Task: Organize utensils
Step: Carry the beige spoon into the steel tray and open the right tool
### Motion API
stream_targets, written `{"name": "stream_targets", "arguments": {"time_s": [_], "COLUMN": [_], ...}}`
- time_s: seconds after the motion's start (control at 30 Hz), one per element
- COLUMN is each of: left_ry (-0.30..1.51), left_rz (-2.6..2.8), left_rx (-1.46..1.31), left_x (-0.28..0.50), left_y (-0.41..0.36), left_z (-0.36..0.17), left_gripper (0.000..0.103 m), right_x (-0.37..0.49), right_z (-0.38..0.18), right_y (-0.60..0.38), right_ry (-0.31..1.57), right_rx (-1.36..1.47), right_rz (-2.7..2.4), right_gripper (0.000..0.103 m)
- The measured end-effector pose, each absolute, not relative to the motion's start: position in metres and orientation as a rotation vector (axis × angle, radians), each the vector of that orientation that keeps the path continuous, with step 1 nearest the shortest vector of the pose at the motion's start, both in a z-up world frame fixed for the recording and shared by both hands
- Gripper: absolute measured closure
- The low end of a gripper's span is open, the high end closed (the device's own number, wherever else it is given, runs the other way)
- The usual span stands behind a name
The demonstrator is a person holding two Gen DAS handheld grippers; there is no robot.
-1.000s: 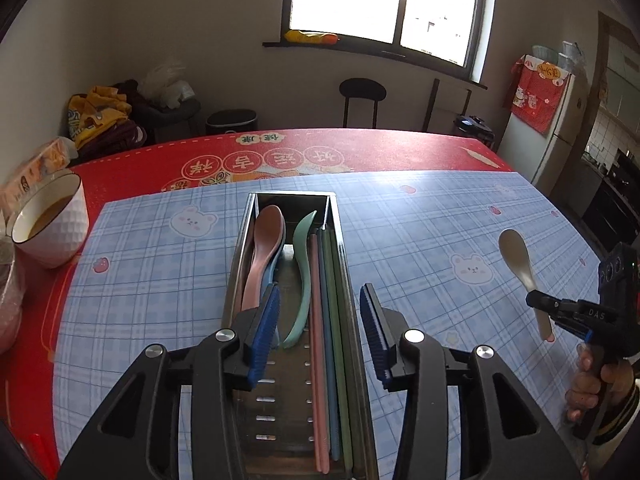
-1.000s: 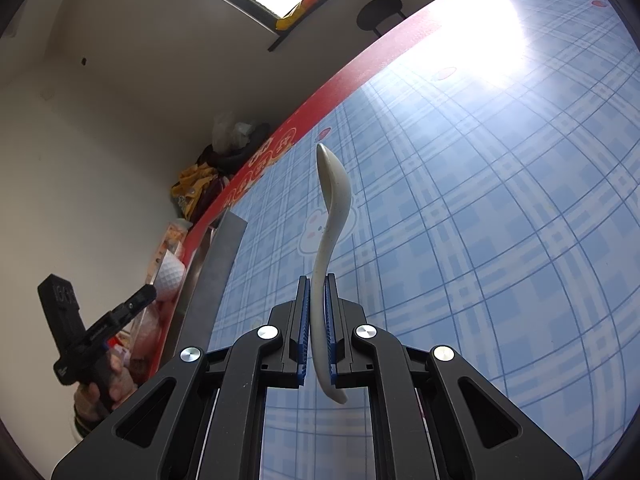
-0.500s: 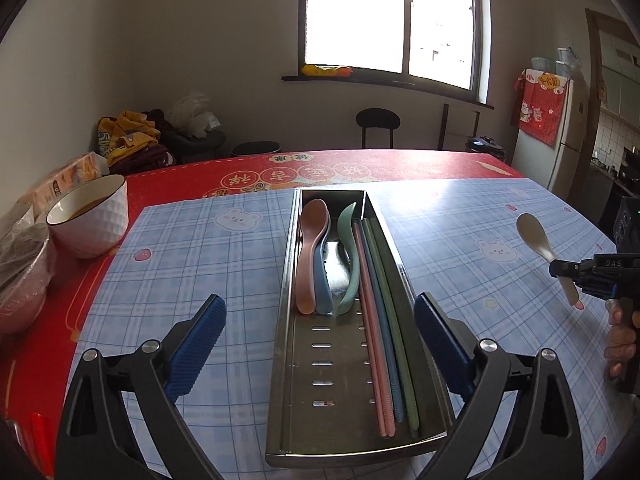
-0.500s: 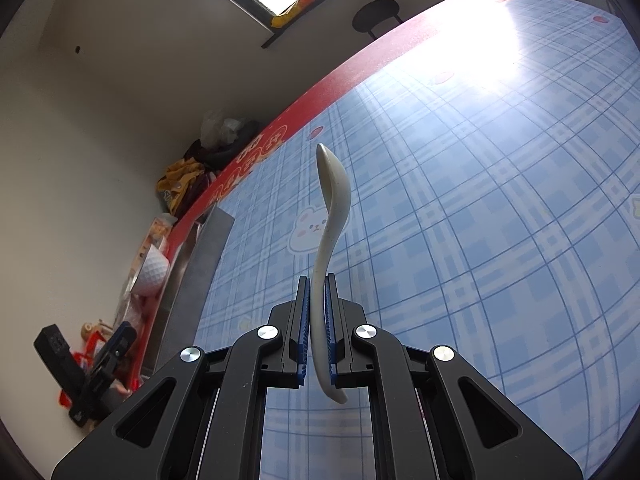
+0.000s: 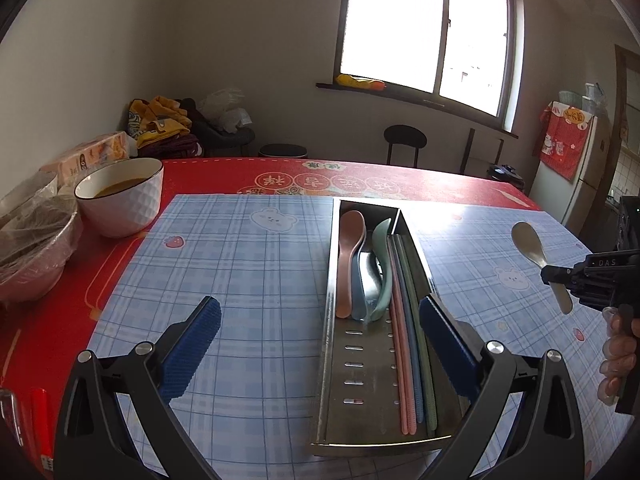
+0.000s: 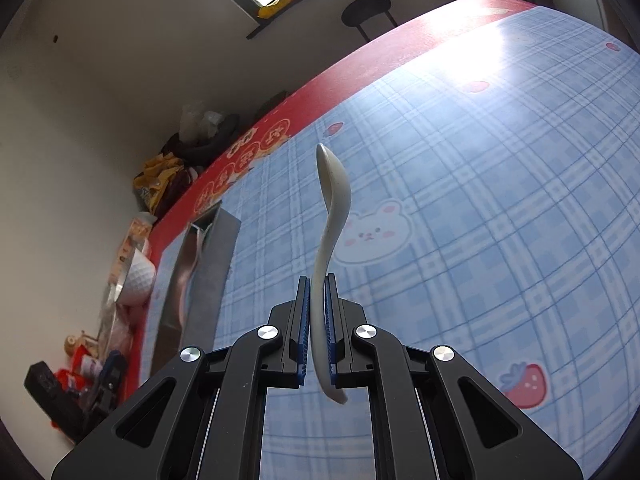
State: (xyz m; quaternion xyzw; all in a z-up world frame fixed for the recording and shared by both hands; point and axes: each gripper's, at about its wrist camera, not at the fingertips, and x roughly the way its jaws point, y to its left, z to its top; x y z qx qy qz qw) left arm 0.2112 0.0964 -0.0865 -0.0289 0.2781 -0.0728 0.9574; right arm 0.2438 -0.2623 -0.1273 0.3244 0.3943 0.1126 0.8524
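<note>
- Left wrist view: the left gripper (image 5: 320, 332) has its jaws spread wide and opening, nothing pressed between them, low in the frame over the near end of the steel tray (image 5: 332, 364).
- Pink spoon (image 5: 349, 256), blue and green spoons and chopsticks (image 5: 408, 352) lie inside the tray, centre frame.
- Right wrist view: the right gripper (image 6: 316, 320) is clamped on the white spoon (image 6: 330, 216), bowl pointing up-frame above the counter (image 6: 500, 200).

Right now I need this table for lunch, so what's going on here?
A person is sorting utensils into the metal tray. The right tool is clamped on a white spoon, held above the plaid mat. The left tool is wide open and empty over the tray, which holds three spoons and some chopsticks.
</note>
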Motion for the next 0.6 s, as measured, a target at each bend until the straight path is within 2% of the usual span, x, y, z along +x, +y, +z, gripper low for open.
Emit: {"name": "stream_targets", "arguments": {"time_s": [0.27, 0.6], "left_ry": [0.582, 0.602], "left_rz": [-0.083, -0.055], "left_rx": [-0.166, -0.162], "left_x": [0.217, 0.221], "left_y": [0.125, 0.127], "left_z": [-0.087, -0.091], "left_gripper": [0.006, 0.006], "right_x": [0.288, 0.331], "right_z": [-0.102, -0.112], "right_y": [-0.156, -0.094], "right_ry": [0.895, 0.995], "right_rx": [0.644, 0.691], "right_rz": [0.378, 0.38], "right_gripper": [0.096, 0.096]}}
